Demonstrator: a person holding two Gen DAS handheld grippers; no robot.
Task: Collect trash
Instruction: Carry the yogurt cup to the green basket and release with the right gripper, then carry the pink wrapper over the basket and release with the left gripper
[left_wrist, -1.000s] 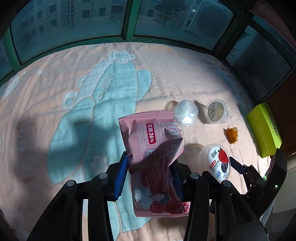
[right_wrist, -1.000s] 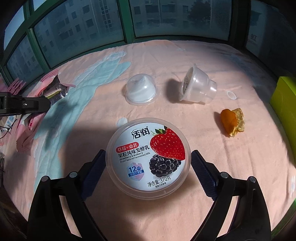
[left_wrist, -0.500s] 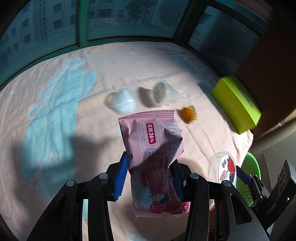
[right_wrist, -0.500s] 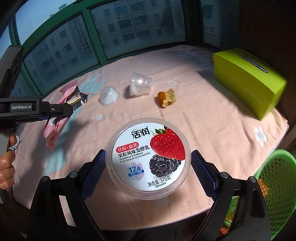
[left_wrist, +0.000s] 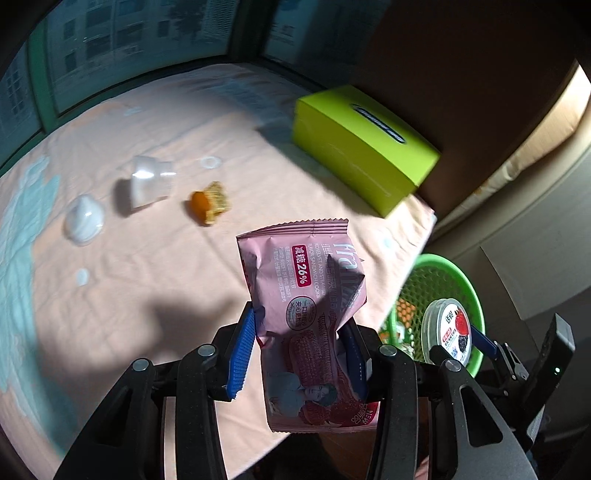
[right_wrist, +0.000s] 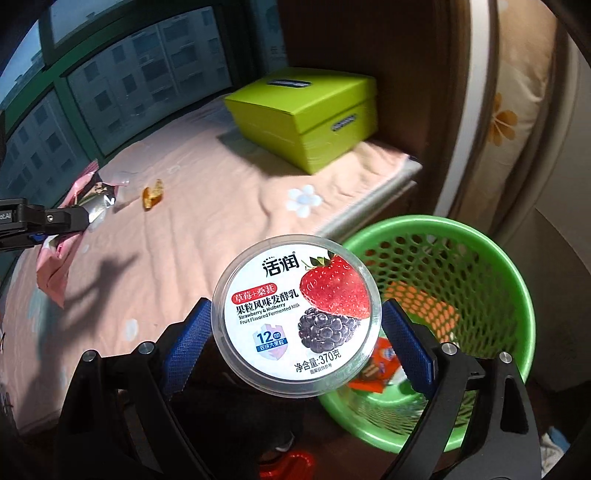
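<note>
Right hand-held gripper (right_wrist: 295, 339) clamped on round strawberry yogurt tub (right_wrist: 297, 315), at near rim of green mesh plastic basket (right_wrist: 517, 280); left hand-held gripper (left_wrist: 299, 354) pinching pink crinkled cookie wrapper (left_wrist: 306, 306), beside basket; centre each over basket mouth before letting go.

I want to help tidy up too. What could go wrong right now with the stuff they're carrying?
The yogurt tub sits over the near rim of the bin, so if let go now it might bounce out. The wrapper is still above the bed, not the bin, and might slip or flutter aside when dropped.
</note>
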